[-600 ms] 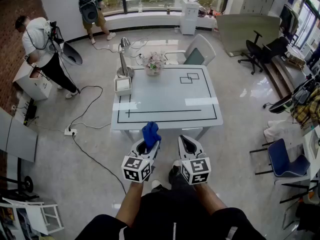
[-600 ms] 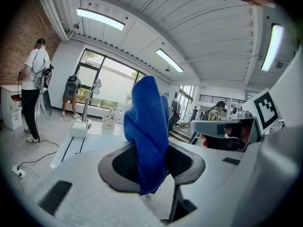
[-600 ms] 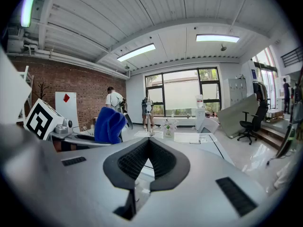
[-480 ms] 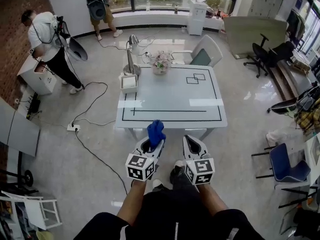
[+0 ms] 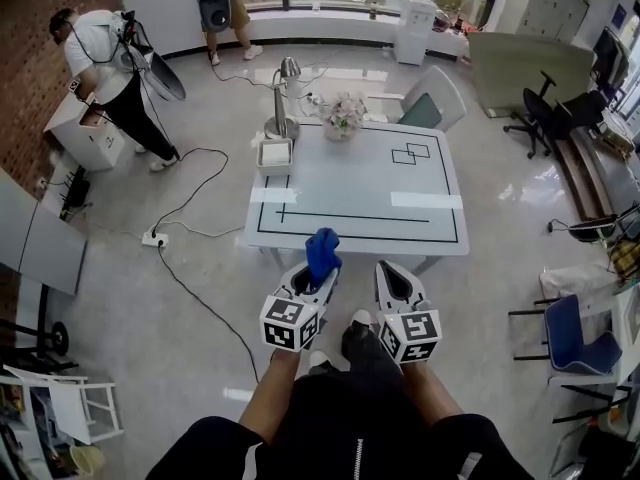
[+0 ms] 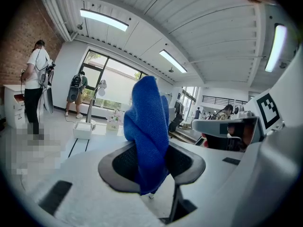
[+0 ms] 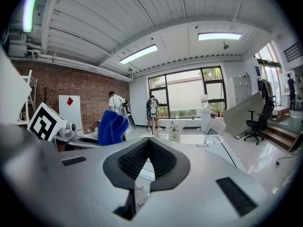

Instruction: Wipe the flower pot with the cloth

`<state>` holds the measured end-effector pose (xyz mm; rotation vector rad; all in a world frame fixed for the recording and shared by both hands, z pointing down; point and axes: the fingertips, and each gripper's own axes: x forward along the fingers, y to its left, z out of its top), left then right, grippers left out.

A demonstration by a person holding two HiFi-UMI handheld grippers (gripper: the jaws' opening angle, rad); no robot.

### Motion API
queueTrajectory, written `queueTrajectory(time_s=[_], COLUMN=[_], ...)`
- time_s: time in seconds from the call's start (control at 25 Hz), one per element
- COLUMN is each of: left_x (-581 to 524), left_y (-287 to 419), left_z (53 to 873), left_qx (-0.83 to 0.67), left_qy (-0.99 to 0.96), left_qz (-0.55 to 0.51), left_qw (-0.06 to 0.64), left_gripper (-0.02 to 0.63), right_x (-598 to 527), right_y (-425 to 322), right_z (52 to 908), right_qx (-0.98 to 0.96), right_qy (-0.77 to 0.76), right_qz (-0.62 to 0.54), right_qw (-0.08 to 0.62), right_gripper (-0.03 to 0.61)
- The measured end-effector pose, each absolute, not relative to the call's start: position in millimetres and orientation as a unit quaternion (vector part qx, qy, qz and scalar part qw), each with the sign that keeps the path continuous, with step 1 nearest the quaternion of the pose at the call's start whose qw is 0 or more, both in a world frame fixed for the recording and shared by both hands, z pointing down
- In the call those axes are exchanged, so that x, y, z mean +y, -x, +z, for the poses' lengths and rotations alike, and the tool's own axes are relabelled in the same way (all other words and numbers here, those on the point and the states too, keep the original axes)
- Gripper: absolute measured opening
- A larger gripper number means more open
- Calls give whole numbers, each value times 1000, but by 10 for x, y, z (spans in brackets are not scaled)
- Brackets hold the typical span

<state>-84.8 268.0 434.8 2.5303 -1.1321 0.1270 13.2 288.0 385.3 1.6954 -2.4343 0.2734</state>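
Left tongs (image 5: 318, 270) pinching blue cloth (image 5: 323, 248), right tongs (image 5: 388, 271) pressed together, empty; flower pot (image 5: 344, 128) at twelve o'clock, not yet wiped.

flower pot (image 5: 343, 129) tiny, details unclear

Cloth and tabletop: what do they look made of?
Cloth: blue textile with a matte, fuzzy nap and soft folds where it stands bunched. Probably microfibre or terry, but I can't tell which. Table: white top, smooth and slightly glossy, with pale reflections on it. It could be painted glass or laminate; the look leaves that open.
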Motion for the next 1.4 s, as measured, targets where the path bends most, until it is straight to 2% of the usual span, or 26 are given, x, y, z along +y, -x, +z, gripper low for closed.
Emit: queueTrajectory(time_s=[0.52,1.08,1.4], left_x=[1831,-345,-1211], left_y=[806,615,519], left_z=[4634,5092,5392], left_qx=[-411,-484,-509], left_qy=[-885,-836,-812], left_qz=[54,86,110], left_qw=[211,244,264], left_gripper=[141,141,141], right_x=[1982,-168,-1133], right_y=[-145,-552,-819], right_z=[4271,4488,4703], right_qx=[-822,-843,-841], right_qy=[-545,-499,-488], right_qz=[142,168,198], right_qw=[84,110,124], right_gripper=[9,9,9])
